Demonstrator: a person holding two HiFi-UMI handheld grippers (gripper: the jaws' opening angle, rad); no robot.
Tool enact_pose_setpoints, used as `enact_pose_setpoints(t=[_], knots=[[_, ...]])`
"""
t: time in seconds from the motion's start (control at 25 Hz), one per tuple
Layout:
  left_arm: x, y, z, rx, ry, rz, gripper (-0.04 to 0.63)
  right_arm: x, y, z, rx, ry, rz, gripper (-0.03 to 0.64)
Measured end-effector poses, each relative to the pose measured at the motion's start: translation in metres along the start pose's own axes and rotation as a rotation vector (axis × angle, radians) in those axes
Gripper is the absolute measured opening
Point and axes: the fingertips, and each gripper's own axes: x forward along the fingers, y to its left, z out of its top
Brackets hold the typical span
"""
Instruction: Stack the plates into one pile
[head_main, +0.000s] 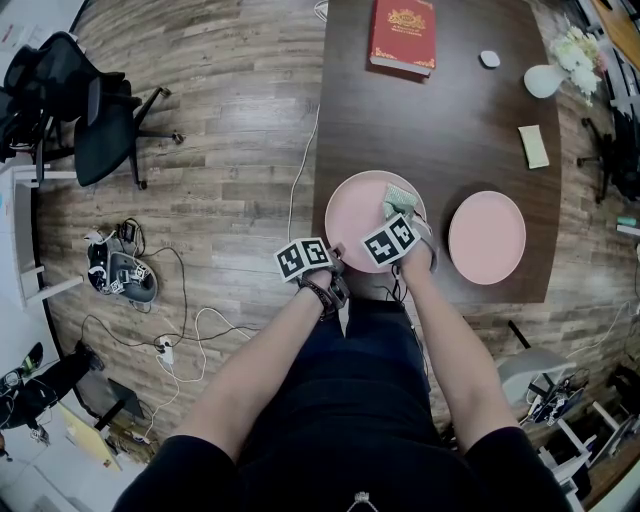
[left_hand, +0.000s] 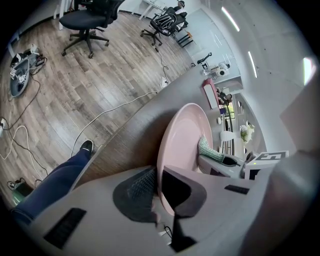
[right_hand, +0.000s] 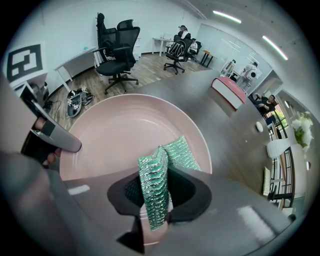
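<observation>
In the head view, at the upper left of the frame, a black office chair (head_main: 100, 115) stands on the wooden floor. Below it, white cables (head_main: 190, 330) lie in loops.

Toward the middle, the left gripper (head_main: 336, 256) reaches to the near-left rim of the left pink plate (head_main: 360, 215). In the left gripper view its jaws are closed tight on this rim, with one pad on each face of the plate, so it is grasping the plate by its edge. This plate is at the near edge of the dark table (head_main: 450, 130), in the lower centre of the head view. Whether it is raised from the table I cannot tell.

Just to the right, the right gripper (head_main: 402, 212) points down over the same plate. Its jaws stand wide and hold between them a folded green cloth (right_hand: 180, 152) with a glittering weave. The free part of the cloth reaches over the inside of the plate.

Further right, the right pink plate (head_main: 487, 237) lies flat on the table, beside the first plate and apart from it, so the two plates are not stacked.

In the upper part of the frame a red book (head_main: 403, 35) lies at the far end of the table. At the upper right are a white vase (head_main: 543, 80) with pale flowers and a pale pad (head_main: 533, 146).
</observation>
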Motion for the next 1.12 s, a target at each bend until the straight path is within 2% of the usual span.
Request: enact_pose_setpoints(t=[0.52, 1.12], knots=[[0.0, -0.001, -0.003, 0.048, 0.034, 0.008, 0.011, 0.003, -0.004, 0.015, -0.042, -0.018, 0.01, 0.087], [0.001, -0.005, 0.0, 0.105, 0.047, 0.015, 0.014, 0.008, 0.005, 0.044, -0.164, -0.063, 0.02, 0.089]])
